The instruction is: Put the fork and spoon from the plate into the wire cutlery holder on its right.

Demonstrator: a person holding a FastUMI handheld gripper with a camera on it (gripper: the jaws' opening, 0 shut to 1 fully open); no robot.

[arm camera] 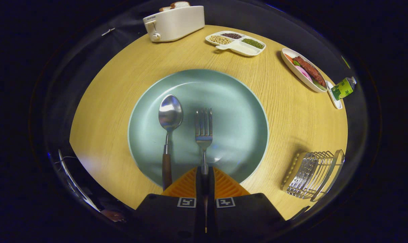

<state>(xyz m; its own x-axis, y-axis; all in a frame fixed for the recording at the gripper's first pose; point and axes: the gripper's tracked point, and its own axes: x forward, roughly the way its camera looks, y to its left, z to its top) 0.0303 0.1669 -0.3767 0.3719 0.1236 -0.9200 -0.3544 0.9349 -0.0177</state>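
Two pieces of cutlery on the plate (224, 91), and the tongs (204, 175) have gone for the fork (204, 130). At the bottom centre of the frame the two orange fingers (185, 187) are drawn in nearly together, and the fork's handle runs straight down into the narrow slot between them. It looks pinched on both sides, the fork in their hold, its tines resting on the plate and pointing away toward the top of the frame.

The spoon (169, 118) lies just left of the fork, parallel to it, bowl up the frame, brown handle crossing the plate's near rim beside the left finger. Untouched, apart from the fingers.

Now the relation that matters: the wire holder (313, 175) sits at the lower right of the frame, off the plate on the wooden table (103, 111), well to the right of the fingers. The fork's long axis runs along the fingers, so I'd judge the coming move as a lift and a swing to the right, then tipping the fork to go down between the wires. The holder seems to have nothing in it so far.

Along the top: a toaster (173, 22) with bread in its slots, a divided tray (236, 43) with beans in three compartments and one bare, a long dish (303, 69) of food at upper right, and a small green bottle (344, 88) beside it.
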